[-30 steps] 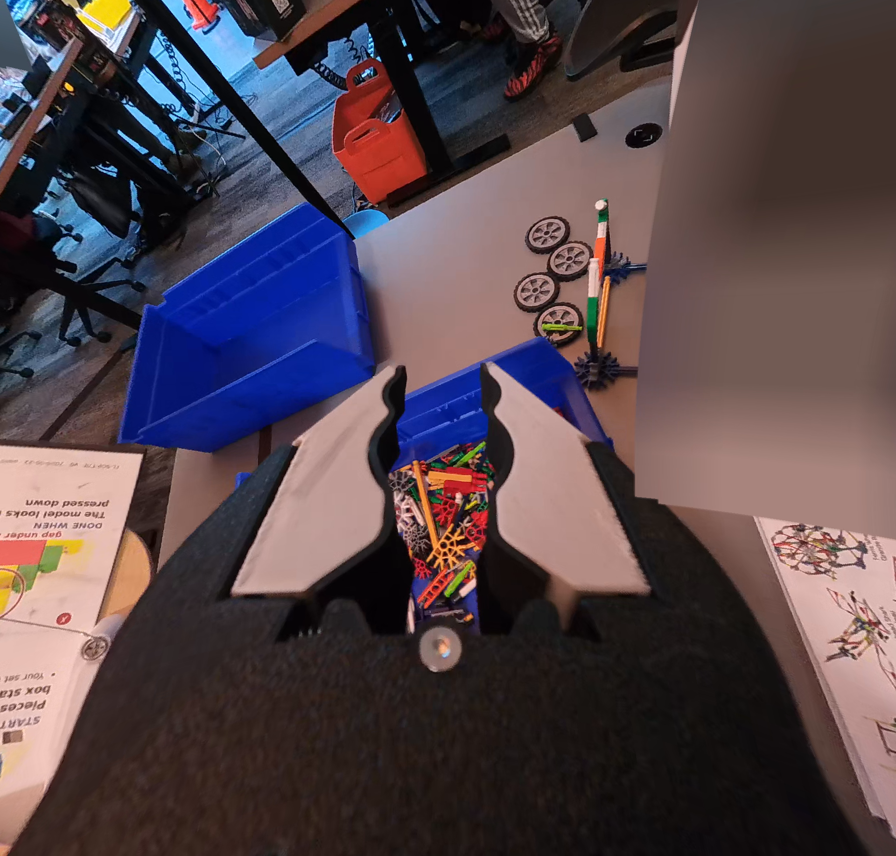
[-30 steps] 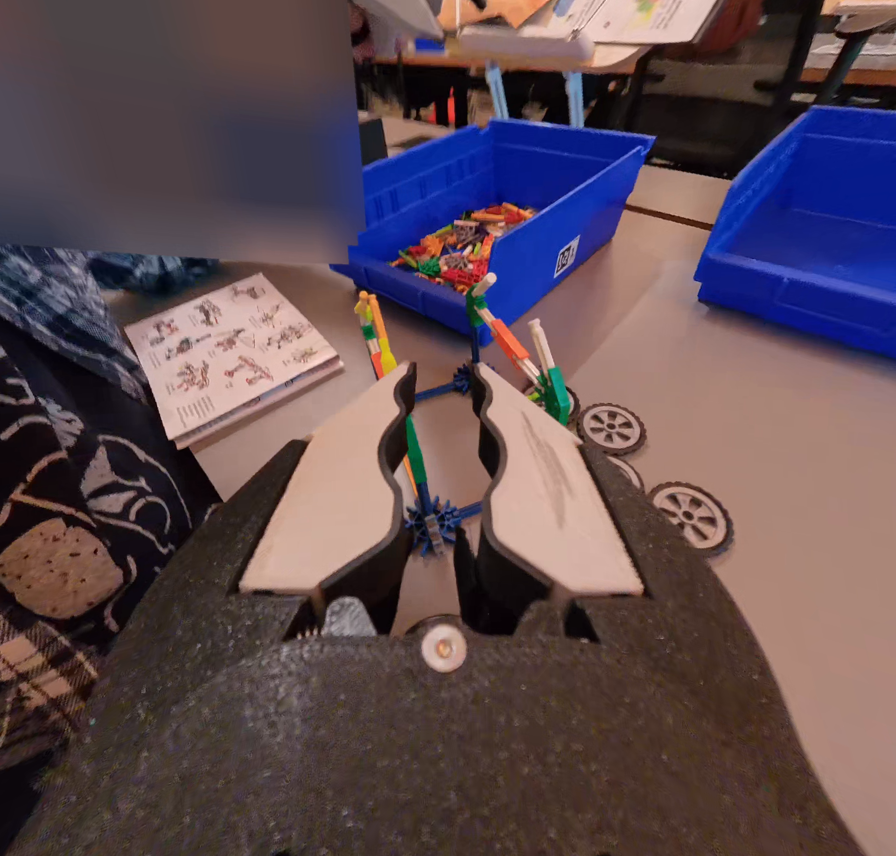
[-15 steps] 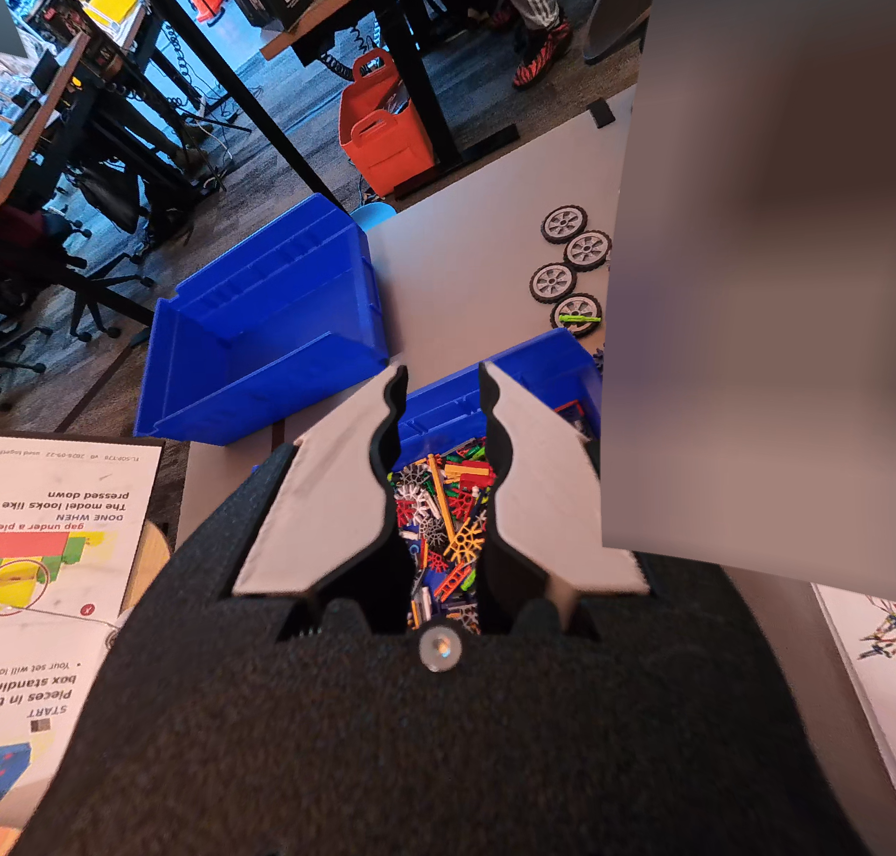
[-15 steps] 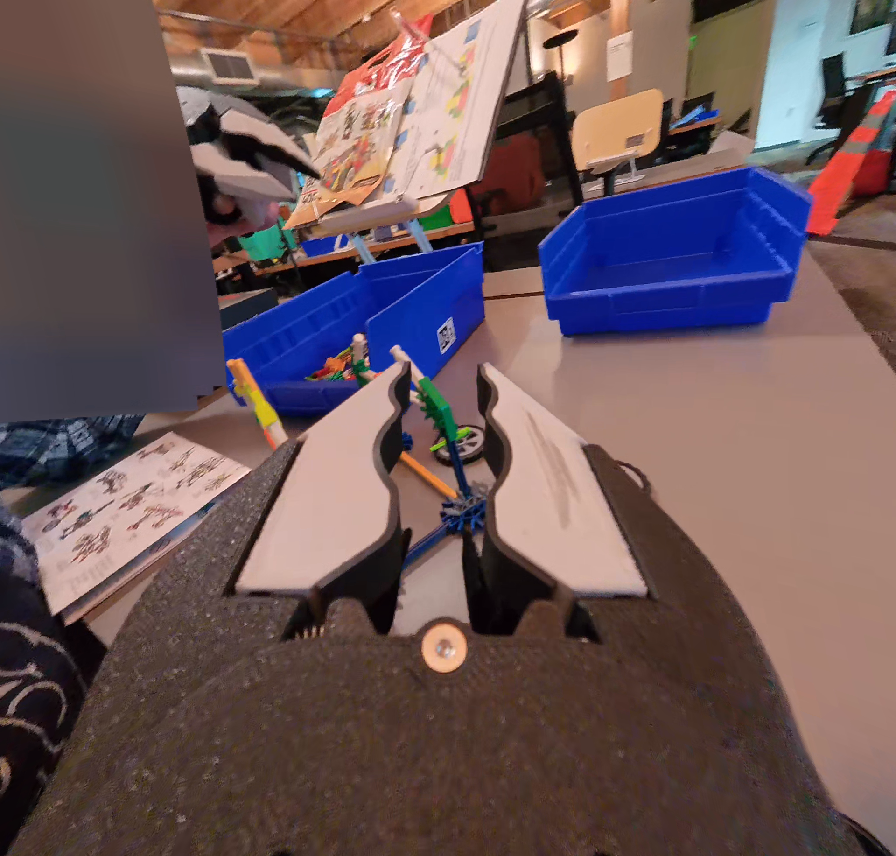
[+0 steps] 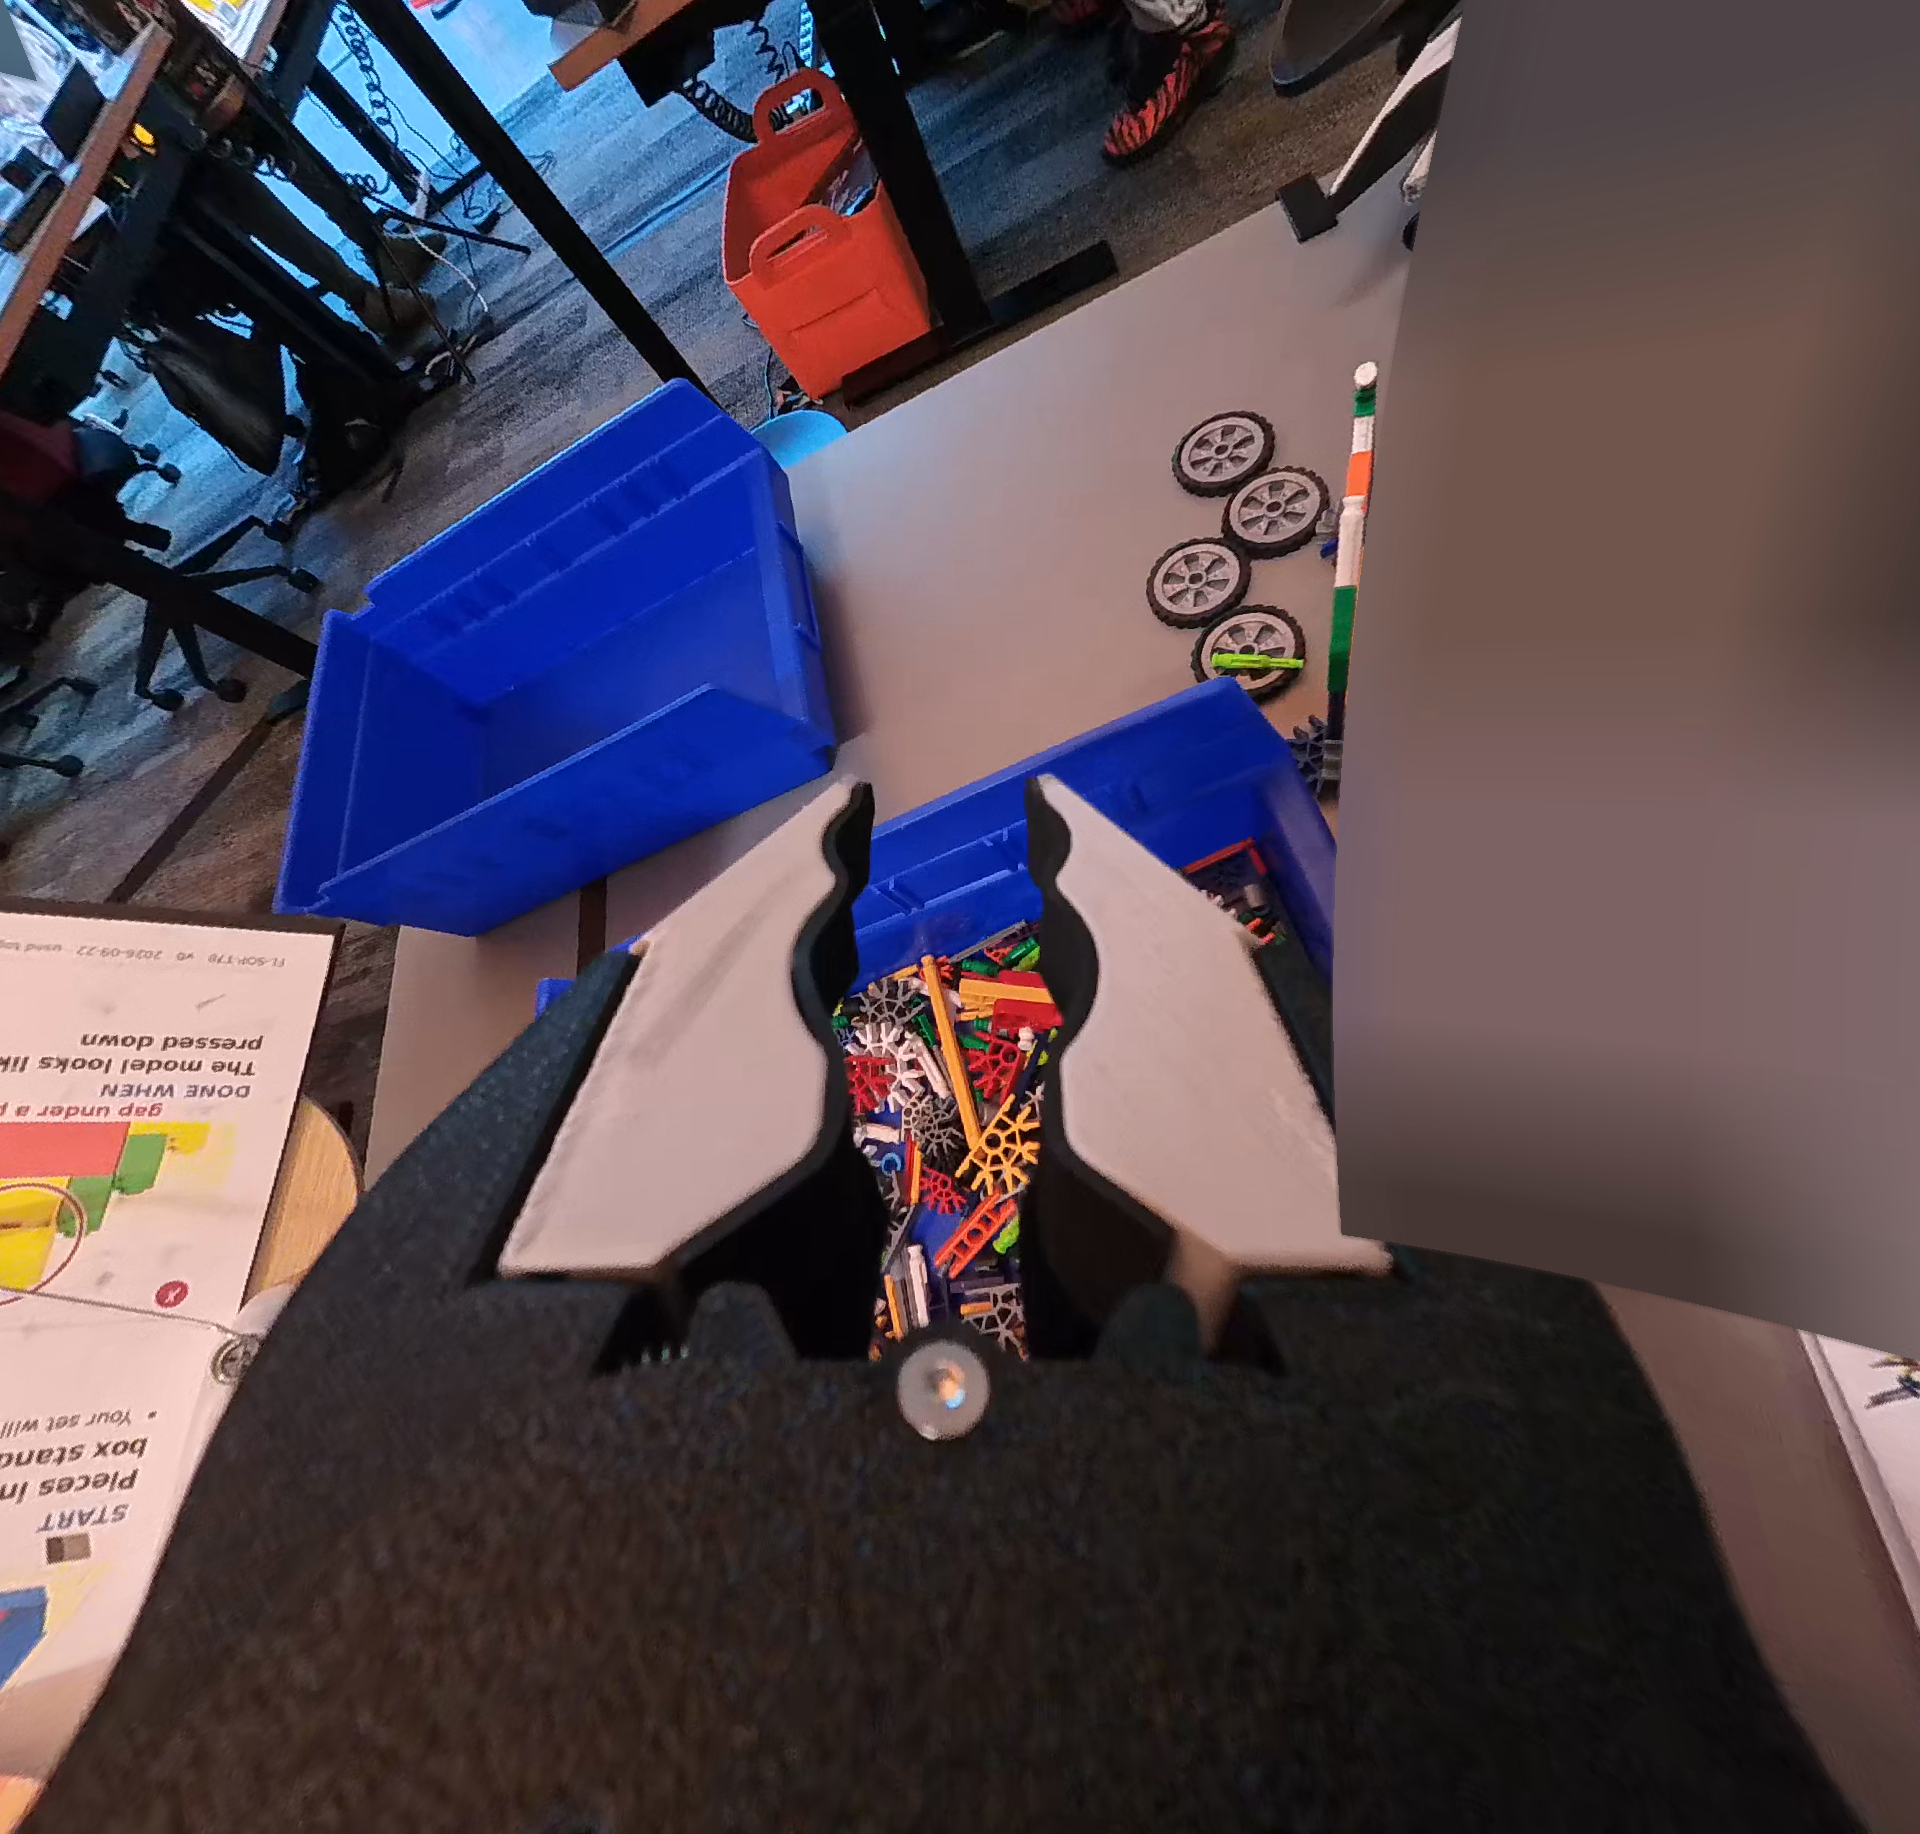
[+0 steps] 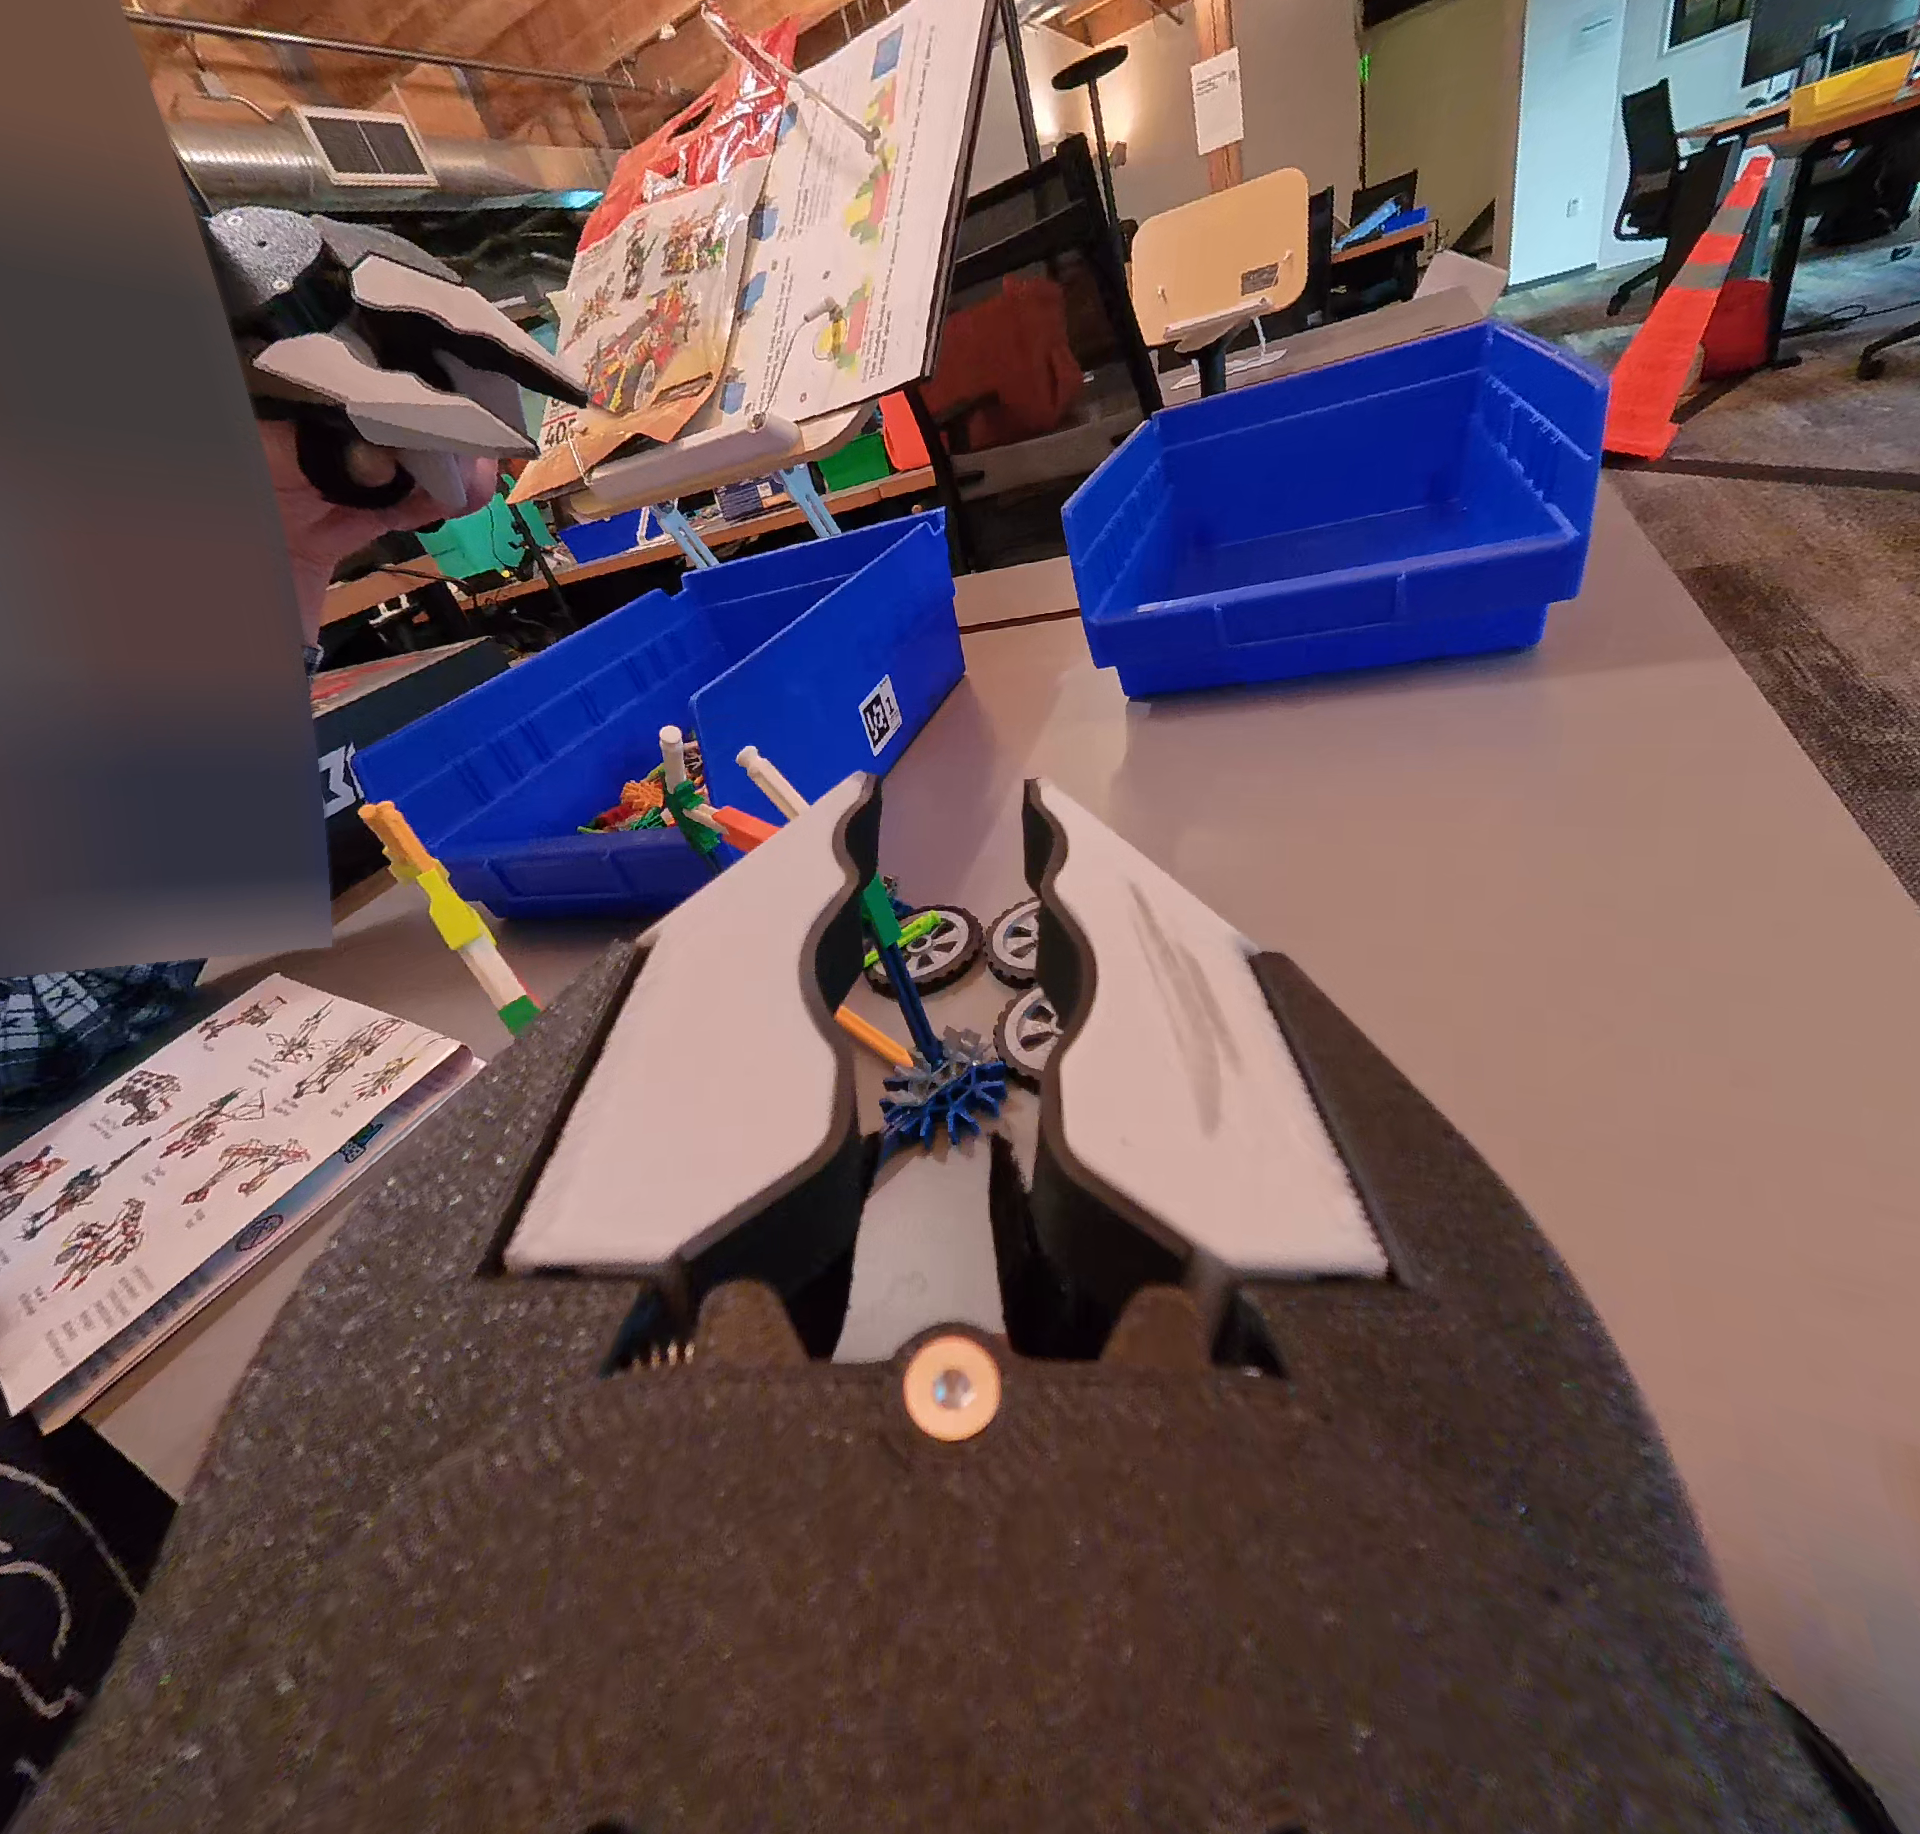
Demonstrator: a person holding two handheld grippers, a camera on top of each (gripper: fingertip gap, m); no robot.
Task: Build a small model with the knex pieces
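Observation:
My left gripper [image 5: 948, 808] is open and empty, hovering above a blue bin [image 5: 1236, 745] filled with small colourful construction pieces [image 5: 961, 1088]. It also shows in the right wrist view [image 6: 499, 382], held by a hand above that bin [image 6: 821, 672]. My right gripper [image 6: 951, 797] is open, low over the grey table [image 6: 1403, 901]. A blue snowflake connector [image 6: 945, 1098] of a rod assembly sits between its fingers. Green, orange, white and yellow rods [image 6: 457, 917] fan out from it. The assembly also shows in the left wrist view [image 5: 1349, 558].
Several grey-and-black wheels [image 5: 1236, 537] lie by the assembly, partly behind my right fingers [image 6: 940, 937]. An empty blue bin [image 6: 1340, 527] stands farther off [image 5: 561, 683]. An instruction booklet [image 6: 197, 1150] lies at left. A sheet on an easel [image 6: 831, 226] stands behind the bins. Tip to tip, the grippers are about 25 cm apart.
My right gripper has tilted up and swung right, with the blue connector still between its fingers. My left gripper stays over the parts bin with only small shifts.

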